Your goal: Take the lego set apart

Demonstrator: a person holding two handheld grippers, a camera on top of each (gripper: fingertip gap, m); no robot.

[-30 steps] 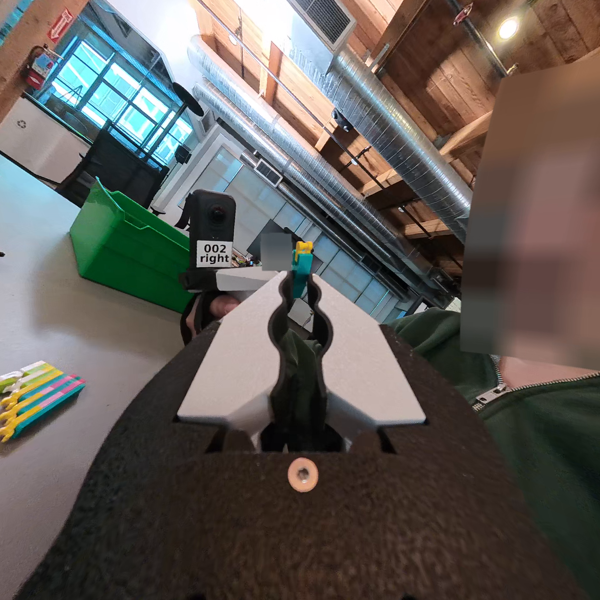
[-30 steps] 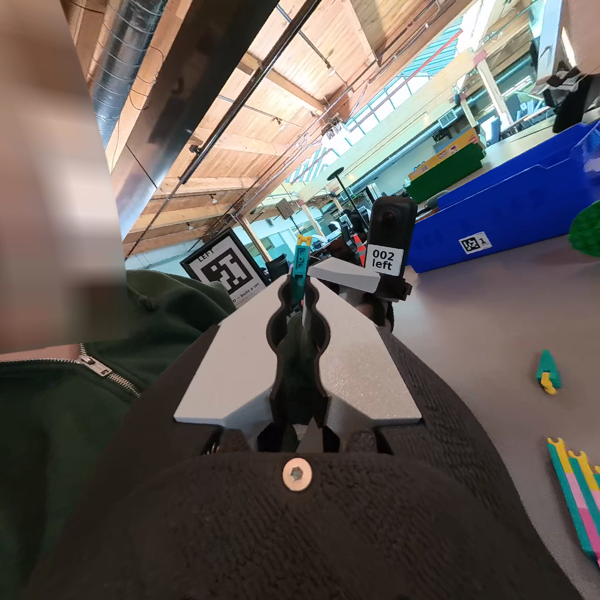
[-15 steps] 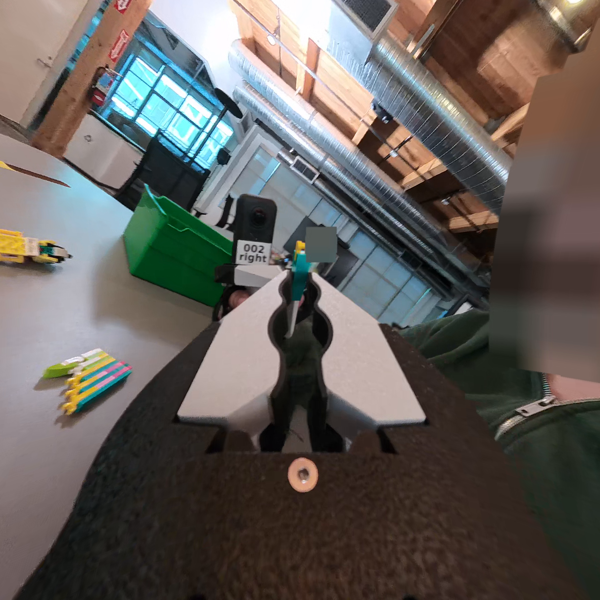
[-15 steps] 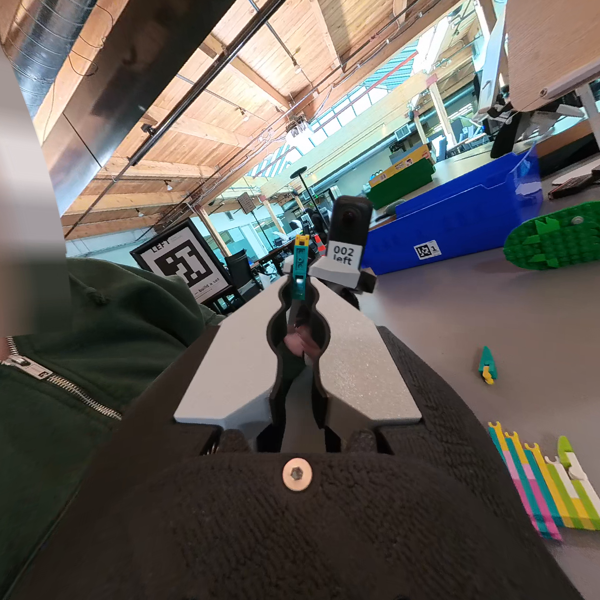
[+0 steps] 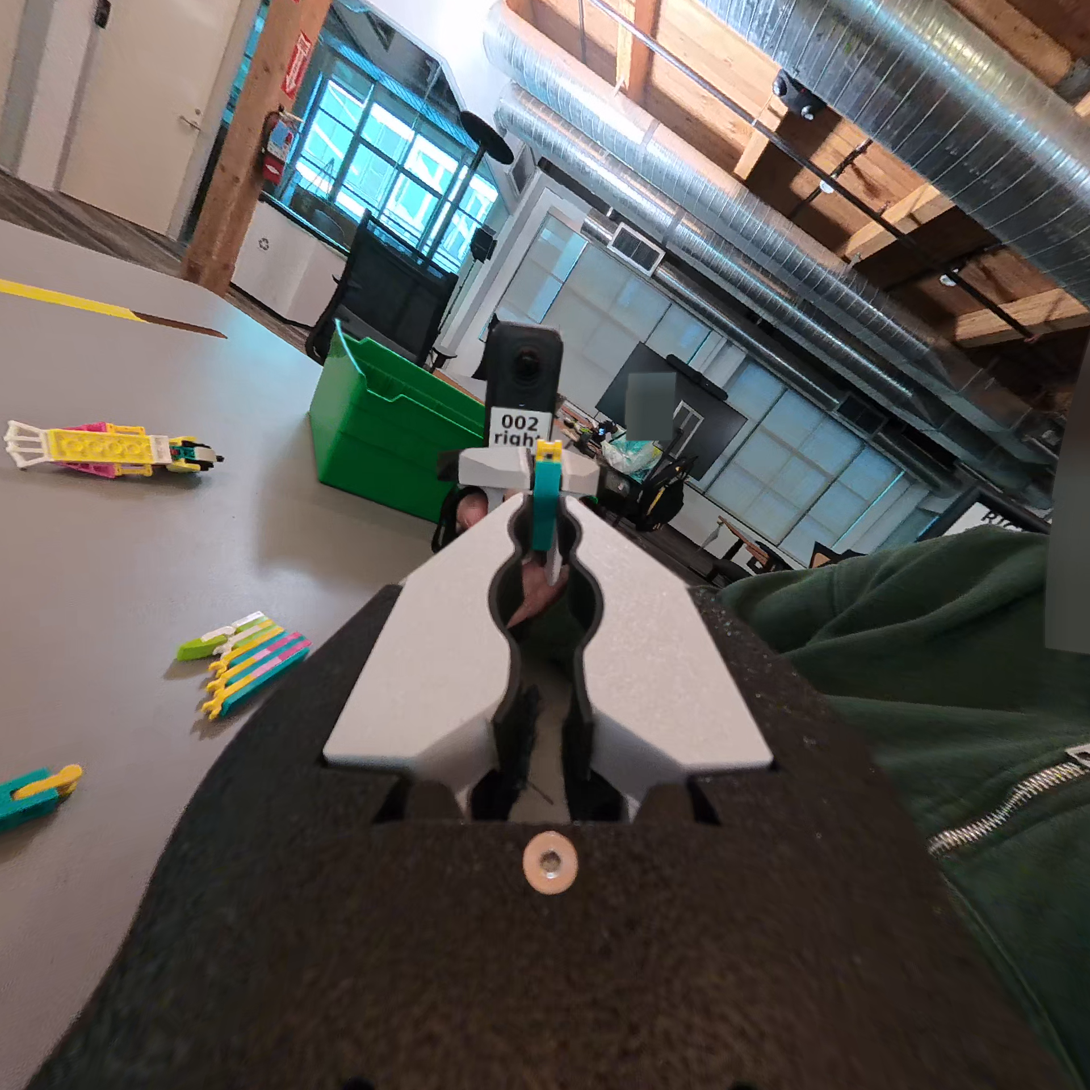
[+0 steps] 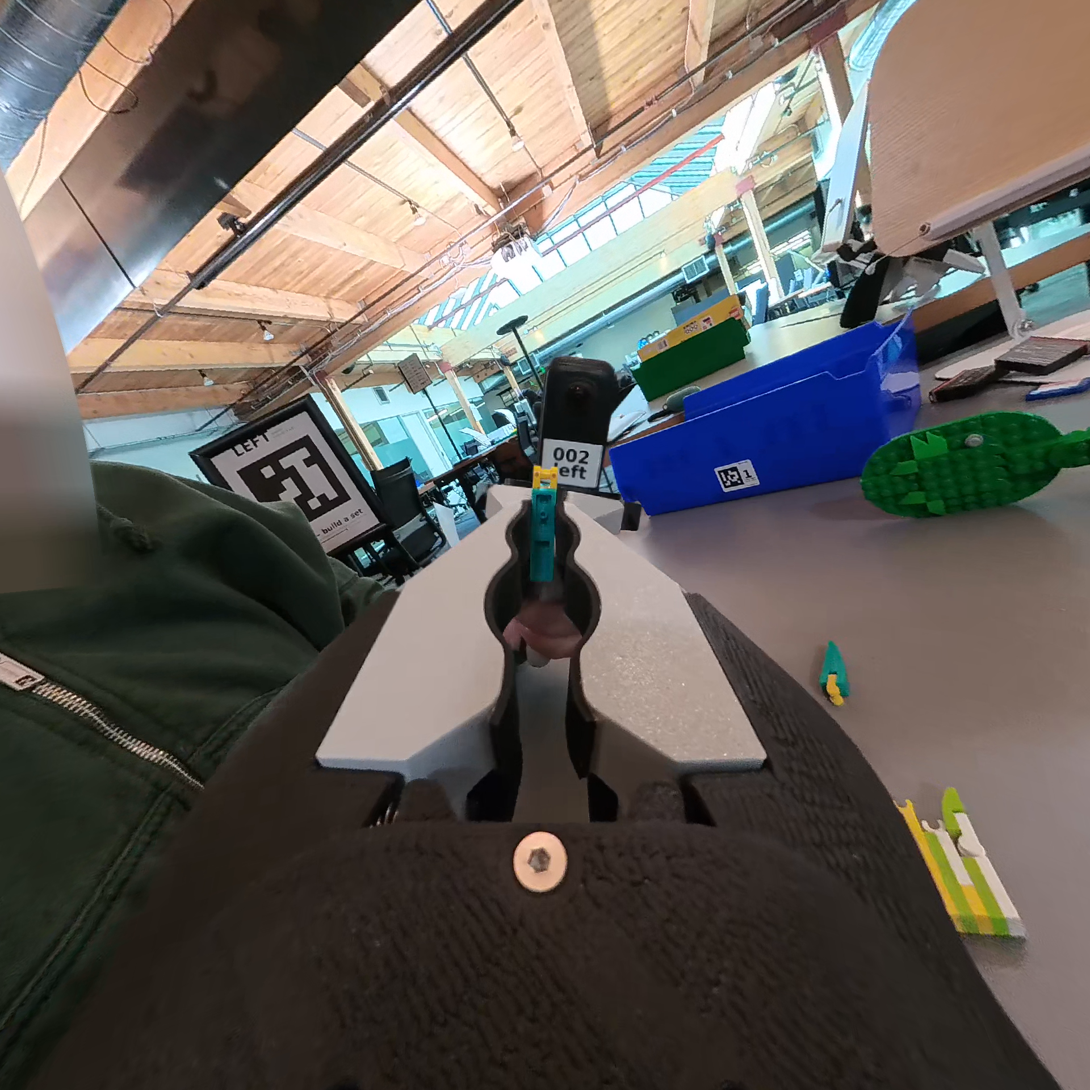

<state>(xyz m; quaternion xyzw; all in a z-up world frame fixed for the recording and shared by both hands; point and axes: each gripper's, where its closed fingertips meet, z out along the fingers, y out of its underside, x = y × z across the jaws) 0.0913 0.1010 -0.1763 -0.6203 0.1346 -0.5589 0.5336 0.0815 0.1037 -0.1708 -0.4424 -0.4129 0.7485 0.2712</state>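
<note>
A small teal lego piece (image 5: 544, 507) with a yellow clip on top is held up in the air above the grey table. My left gripper (image 5: 544, 504) is shut on it. My right gripper (image 6: 541, 519) faces the left one and is shut on the same teal piece (image 6: 542, 534). The right gripper's fingers (image 5: 501, 469) cross the piece's upper part in the left wrist view. On the table lie a yellow and pink lego assembly (image 5: 112, 451), a bundle of striped strips (image 5: 253, 660) and a loose teal and yellow piece (image 5: 35, 790).
A green bin (image 5: 389, 436) stands behind the grippers in the left wrist view. In the right wrist view a blue bin (image 6: 778, 436), a green leaf-shaped baseplate (image 6: 967, 466), a small teal and yellow piece (image 6: 833, 681) and the striped strips (image 6: 955, 879) are on the table (image 6: 826, 590). A person in a green jacket (image 6: 147, 649) is close behind. Both grippers' tips are close together, under 4 cm apart. Both grippers' tips are roughly 30 cm from the green leaf-shaped baseplate (image 6: 967, 466).
Both grippers have tilted downward together, so more of the table and its loose pieces shows. Both stay shut on the teal piece.
</note>
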